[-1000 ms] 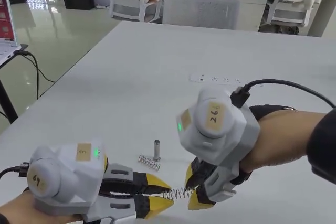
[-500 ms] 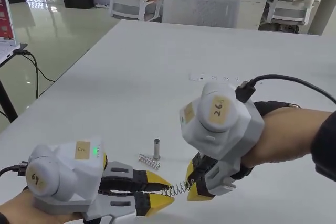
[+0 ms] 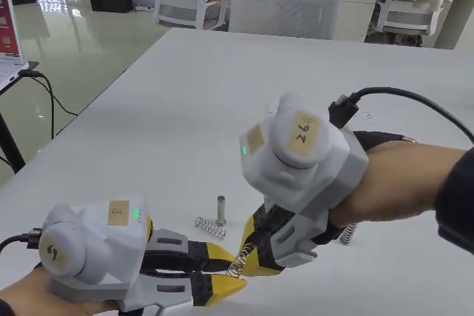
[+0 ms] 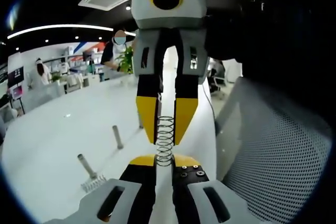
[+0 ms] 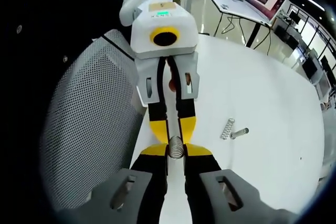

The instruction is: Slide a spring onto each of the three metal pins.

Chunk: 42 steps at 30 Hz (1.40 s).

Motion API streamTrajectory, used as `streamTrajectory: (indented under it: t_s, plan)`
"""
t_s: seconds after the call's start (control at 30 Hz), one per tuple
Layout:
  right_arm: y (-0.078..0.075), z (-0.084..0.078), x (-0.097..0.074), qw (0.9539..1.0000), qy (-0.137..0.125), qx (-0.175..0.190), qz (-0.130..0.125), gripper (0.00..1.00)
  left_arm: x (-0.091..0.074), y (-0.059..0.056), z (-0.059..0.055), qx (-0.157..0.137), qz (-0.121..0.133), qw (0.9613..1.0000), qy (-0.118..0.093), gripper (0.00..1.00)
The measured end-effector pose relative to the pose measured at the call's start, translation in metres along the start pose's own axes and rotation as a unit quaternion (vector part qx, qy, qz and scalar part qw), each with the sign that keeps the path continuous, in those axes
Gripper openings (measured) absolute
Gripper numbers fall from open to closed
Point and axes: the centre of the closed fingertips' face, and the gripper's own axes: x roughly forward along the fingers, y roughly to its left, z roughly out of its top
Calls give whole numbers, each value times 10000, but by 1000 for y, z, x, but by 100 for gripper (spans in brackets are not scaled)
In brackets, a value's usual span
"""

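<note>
Head view shows the left gripper (image 3: 231, 276) nearest, jaws pinched on one end of a spring (image 3: 238, 263). The right gripper (image 3: 250, 255) faces it, jaws closed on the other end, over the white table (image 3: 185, 123). Farther off, a metal pin (image 3: 221, 211) stands upright, with a second spring (image 3: 210, 228) lying just beside its base.
</note>
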Motion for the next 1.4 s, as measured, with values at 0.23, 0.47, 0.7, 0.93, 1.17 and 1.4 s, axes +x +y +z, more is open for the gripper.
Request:
streamTrajectory:
  t_s: [0.23,0.47,0.7,0.93,1.17,1.4]
  plan:
    - [0,5,1,10000,-14,13,-18,8,0,0,1,12,8,10000,-38,2]
    - [-1,4,2,10000,26,-10,-38,8,1,1,0,29,38,10000,-36,2]
    - [-4,3,2,9999,69,-29,-76,8,0,3,-1,8,59,10000,3,5]
    - [-10,-3,-1,9998,137,24,-167,8,-3,8,-6,-115,208,9997,2,14]
    - [-13,-10,-3,9995,207,99,-217,8,-7,13,-10,-198,353,9992,3,25]
    - [-19,-18,-7,9991,248,164,-305,8,-13,17,-15,-277,513,9983,0,32]
